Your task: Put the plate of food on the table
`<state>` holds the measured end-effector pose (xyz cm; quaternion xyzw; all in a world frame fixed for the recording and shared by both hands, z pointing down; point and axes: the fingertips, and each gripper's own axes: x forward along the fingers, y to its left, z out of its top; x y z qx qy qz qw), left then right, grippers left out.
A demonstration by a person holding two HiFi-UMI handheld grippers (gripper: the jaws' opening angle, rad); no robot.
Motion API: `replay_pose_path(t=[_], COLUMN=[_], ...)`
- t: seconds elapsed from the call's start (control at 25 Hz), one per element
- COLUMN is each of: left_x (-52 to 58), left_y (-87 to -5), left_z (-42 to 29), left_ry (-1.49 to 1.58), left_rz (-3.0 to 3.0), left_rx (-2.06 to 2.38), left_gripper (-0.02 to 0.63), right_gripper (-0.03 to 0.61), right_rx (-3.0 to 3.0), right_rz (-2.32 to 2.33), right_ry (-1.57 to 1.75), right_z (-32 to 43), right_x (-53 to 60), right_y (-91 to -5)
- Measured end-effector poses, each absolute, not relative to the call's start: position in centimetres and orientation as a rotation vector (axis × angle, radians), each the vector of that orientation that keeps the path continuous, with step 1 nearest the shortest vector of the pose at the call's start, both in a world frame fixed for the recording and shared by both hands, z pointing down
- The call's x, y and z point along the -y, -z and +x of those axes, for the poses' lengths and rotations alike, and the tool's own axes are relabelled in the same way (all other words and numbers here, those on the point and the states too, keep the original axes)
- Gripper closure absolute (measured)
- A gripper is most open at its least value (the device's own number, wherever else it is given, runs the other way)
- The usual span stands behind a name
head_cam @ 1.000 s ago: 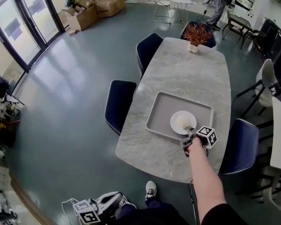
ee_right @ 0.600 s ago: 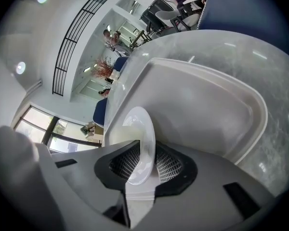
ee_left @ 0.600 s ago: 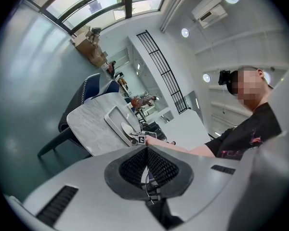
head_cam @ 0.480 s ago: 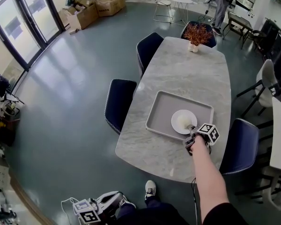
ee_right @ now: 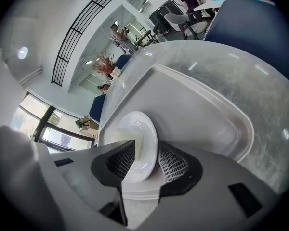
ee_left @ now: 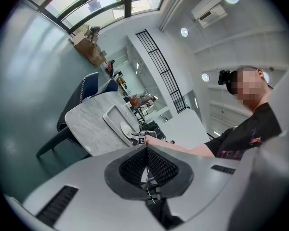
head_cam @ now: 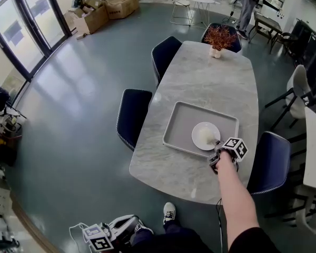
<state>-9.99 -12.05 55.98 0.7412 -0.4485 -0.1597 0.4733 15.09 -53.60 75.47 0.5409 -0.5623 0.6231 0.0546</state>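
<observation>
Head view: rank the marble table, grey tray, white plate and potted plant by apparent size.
marble table
grey tray
white plate and potted plant: alike, plant farther off, so unranked

This is looking like a big open commercial hall staged as a dining space, not a home. A marble table [head_cam: 200, 88] ringed by blue chairs [head_cam: 132, 115] is standing on bare grey floor [head_cam: 84, 88]. Glass doors [head_cam: 21, 30] are running along ten o'clock, cardboard boxes [head_cam: 102, 9] are lying at eleven, and a person [head_cam: 247, 1] is standing by a café table [head_cam: 203, 3] at one.
</observation>
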Motion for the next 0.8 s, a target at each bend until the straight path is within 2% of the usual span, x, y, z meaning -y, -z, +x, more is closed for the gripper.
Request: replay_pose_path(t=[0.32, 0.36, 0.4, 0.64, 0.8], left_x=[11.6, 11.6, 11.4, 10.7, 10.1], left_y=[-55.5, -55.6, -55.6, -55.2, -55.0], left_z=[-10.3, -10.5, -10.6, -11.3, -11.6], left_ry=[0.382, 0.379, 0.375, 0.339, 0.308], left_rz=[1.828, 1.83, 1.829, 1.864, 1.892], left_rx=[1.082, 1.078, 1.073, 1.011, 0.955], left_gripper=[0.607, 0.607, 0.607, 0.607, 0.607], right_gripper=[0.443, 0.486, 0.571, 0.571, 0.571], right_rx=[1.892, 1.963, 2.038, 2.386, 2.486], right_rz=[1.717, 1.71, 1.692, 1.451, 1.34], right_ry=[-1.829, -1.856, -1.885, -1.741, -1.759], right_z=[16.1, 15.9, 15.6, 13.1, 12.0], right_x=[54.0, 54.1, 54.1, 50.1, 45.5], right_y=[-72.0, -70.9, -69.8, -63.8, -61.2])
